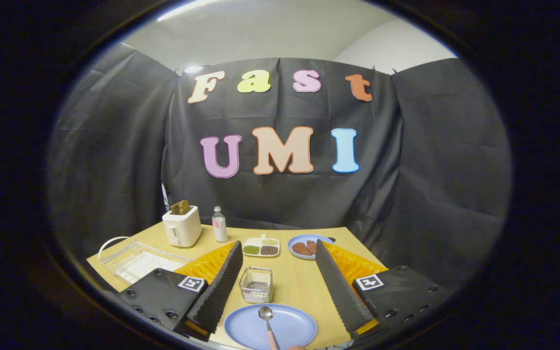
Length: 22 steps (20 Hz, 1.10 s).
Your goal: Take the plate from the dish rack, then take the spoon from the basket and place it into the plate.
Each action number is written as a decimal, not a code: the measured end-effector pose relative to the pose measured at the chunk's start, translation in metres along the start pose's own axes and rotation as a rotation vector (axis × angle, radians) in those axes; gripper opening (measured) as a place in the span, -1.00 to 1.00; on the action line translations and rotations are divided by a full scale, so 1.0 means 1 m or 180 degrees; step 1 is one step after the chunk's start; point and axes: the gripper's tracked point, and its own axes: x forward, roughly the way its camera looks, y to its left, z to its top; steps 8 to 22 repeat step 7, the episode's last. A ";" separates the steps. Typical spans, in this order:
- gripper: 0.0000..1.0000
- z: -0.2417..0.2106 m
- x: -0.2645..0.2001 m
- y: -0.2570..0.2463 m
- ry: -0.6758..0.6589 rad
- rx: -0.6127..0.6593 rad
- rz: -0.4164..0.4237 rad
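Gripper view: one spoon [266, 318] is seen lying in one plate [270, 326] between the parted, empty fingers of the gripper [276, 284]; one basket [256, 285] stands at 12 o'clock of it, one dish rack [136, 260] at 10 o'clock.

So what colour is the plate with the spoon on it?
Light blue. The plate lies between the open gripper's fingers, spoon resting on it; the gripper view shows it plainly.

Spoon [266, 318] on plate [241, 328], basket [256, 285] just behind.

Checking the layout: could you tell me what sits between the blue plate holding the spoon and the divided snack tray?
The wire basket stands there, between the open fingers, in the gripper view.
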 end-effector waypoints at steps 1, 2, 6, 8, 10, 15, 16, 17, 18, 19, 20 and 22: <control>0.92 0.000 -0.001 -0.001 -0.0001 -0.0009 0.0002; 0.92 0.000 -0.001 -0.001 -0.0003 -0.0018 0.0001; 0.92 0.001 0.000 -0.005 -0.0013 0.0006 0.0011; 0.92 0.004 -0.001 -0.006 -0.0029 -0.0005 0.0003; 0.92 0.004 -0.001 -0.006 -0.0029 -0.0005 0.0003; 0.92 0.004 -0.001 -0.006 -0.0029 -0.0005 0.0003; 0.92 0.004 -0.001 -0.006 -0.0029 -0.0005 0.0003; 0.92 0.004 -0.001 -0.006 -0.0029 -0.0005 0.0003; 0.92 0.004 -0.001 -0.006 -0.0029 -0.0005 0.0003; 0.92 0.004 -0.001 -0.006 -0.0029 -0.0005 0.0003; 0.92 0.004 -0.001 -0.006 -0.0029 -0.0005 0.0003; 0.92 0.004 -0.001 -0.006 -0.0029 -0.0005 0.0003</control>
